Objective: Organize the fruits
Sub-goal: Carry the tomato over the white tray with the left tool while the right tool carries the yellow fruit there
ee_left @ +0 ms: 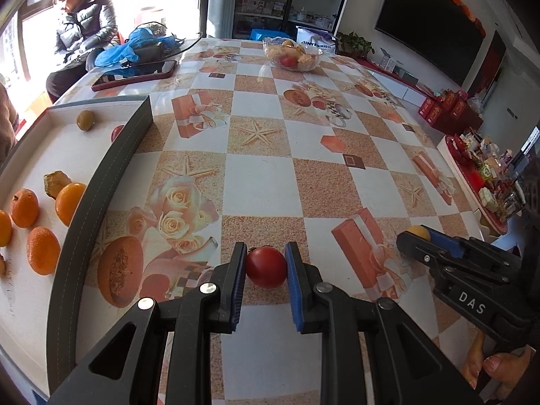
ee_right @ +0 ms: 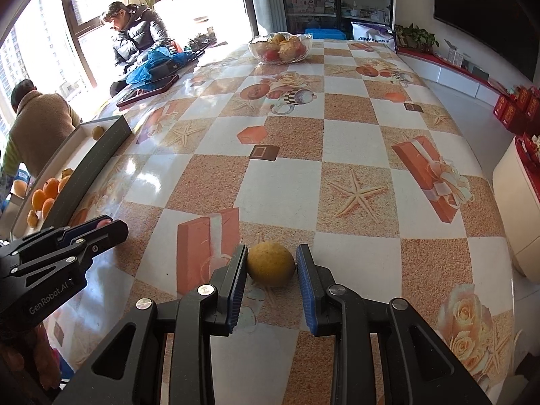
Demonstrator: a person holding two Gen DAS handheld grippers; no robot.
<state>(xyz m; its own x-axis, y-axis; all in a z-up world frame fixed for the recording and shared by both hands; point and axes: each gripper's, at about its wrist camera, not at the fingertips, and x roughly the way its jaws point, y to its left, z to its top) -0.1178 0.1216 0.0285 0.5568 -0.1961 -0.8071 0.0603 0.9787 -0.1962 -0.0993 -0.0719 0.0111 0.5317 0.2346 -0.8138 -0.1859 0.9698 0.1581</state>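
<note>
— Red fruit [ee_left: 266,266] first: where does it lie from the left gripper [ee_left: 265,281]?

— Dead ahead, right between the two blue pads [ee_left: 293,280]. It sits on the patterned tablecloth [ee_left: 263,185], and both pads look to be touching its sides or all but touching. I'd call the tongs narrowed onto it, though I can't say the squeeze is firm.

— And the other hand?

— Same picture. The right gripper [ee_right: 271,275] has the yellow fruit [ee_right: 270,263] centred between its fingers. The left pad [ee_right: 240,270] sits against the skin; the far one is at the skin too, perhaps a sliver off. The fruit rests on the table.

— Any long axis to worry about?

— Hardly. Both fruits are near round, so the grip direction matters little.

— So where do they go?

— My guess is the grey-walled tray [ee_left: 111,168], where several oranges [ee_left: 42,249] already lie. It stands on the left side of the table, just beside the left gripper and well apart from the right one.

— So the left hand is nearer.

— Clearly. Its carry is a short swing leftward over the tray wall. The right hand would have to cross over the left gripper's place, so the left likely goes first.

— And the glass bowl [ee_right: 280,49]?

— Far end of the table, already holding fruit, well apart from both hands.
</note>
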